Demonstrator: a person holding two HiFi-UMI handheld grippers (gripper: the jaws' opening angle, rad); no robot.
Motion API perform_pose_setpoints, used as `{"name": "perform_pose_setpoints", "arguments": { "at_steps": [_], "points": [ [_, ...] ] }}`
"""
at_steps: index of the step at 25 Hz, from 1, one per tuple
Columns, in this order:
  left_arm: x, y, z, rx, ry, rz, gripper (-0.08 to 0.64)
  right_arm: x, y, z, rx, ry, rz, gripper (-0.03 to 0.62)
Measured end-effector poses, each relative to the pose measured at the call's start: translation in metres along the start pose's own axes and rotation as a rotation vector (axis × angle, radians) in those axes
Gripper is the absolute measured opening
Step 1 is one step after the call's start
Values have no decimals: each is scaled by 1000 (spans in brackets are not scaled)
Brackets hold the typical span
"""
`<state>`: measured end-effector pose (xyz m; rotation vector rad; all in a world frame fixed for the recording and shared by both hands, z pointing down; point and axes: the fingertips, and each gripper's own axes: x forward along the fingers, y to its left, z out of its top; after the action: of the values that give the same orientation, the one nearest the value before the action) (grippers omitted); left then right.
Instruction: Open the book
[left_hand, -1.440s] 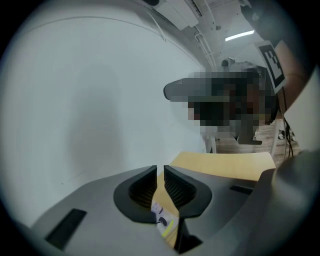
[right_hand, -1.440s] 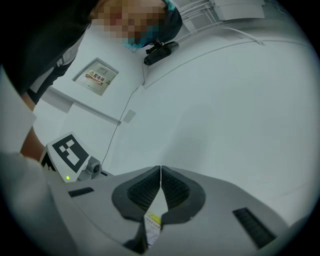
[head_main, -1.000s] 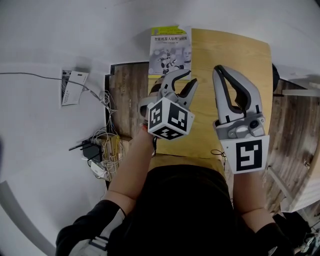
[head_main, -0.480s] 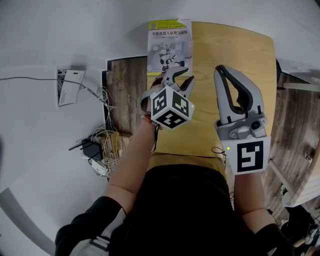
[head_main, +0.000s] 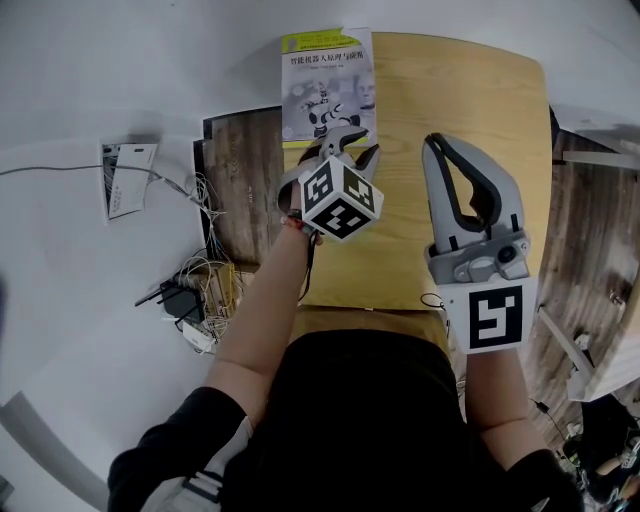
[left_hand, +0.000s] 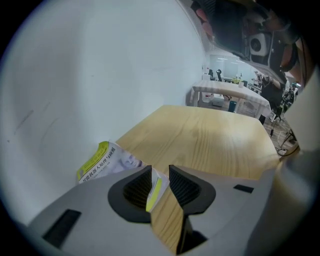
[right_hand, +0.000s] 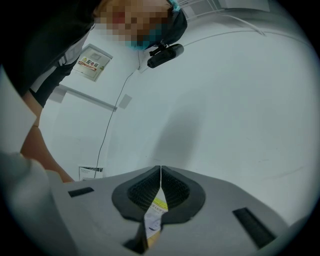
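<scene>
A closed book (head_main: 325, 80) with a yellow-green strip and a robot picture on its cover lies at the far left corner of the light wooden table (head_main: 470, 100). My left gripper (head_main: 360, 148) hovers just short of the book's near edge, pointing steeply down, jaws open with nothing between them. In the left gripper view the book (left_hand: 107, 159) shows beyond and through the gap of the left gripper (left_hand: 160, 171). My right gripper (head_main: 437, 145) hangs over the table's middle, shut and empty. In the right gripper view the right gripper (right_hand: 160, 170) has its tips touching.
A white wall runs along the table's left side. Below it, a tangle of cables and a power strip (head_main: 200, 300) lie on the floor next to a sheet of paper (head_main: 120, 180). Office desks (left_hand: 230, 92) stand far behind the table.
My left gripper has sunk and moved toward the book's near edge, jaws unchanged. The right gripper has dropped slightly and stays shut.
</scene>
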<state>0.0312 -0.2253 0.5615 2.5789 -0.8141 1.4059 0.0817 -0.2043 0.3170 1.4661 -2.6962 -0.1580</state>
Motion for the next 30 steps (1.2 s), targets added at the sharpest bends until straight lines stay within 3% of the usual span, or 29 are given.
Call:
{"name": "perform_pose_setpoints", "arguments": {
  "at_steps": [4,20,24,30],
  "points": [
    [13,1,-10,24,48,-1,115,0,0,-6,2,18,-1,31],
    [34,7,-21,-26,89,14,114,0,-3,-11,13,19,-14,31],
    [32,11,-19,-38,85,56,15,1,-5,-11,15,17,-20,31],
    [34,6,-21,-55,96,48,11,1,-6,-14,20,22,-18,31]
  ]
}}
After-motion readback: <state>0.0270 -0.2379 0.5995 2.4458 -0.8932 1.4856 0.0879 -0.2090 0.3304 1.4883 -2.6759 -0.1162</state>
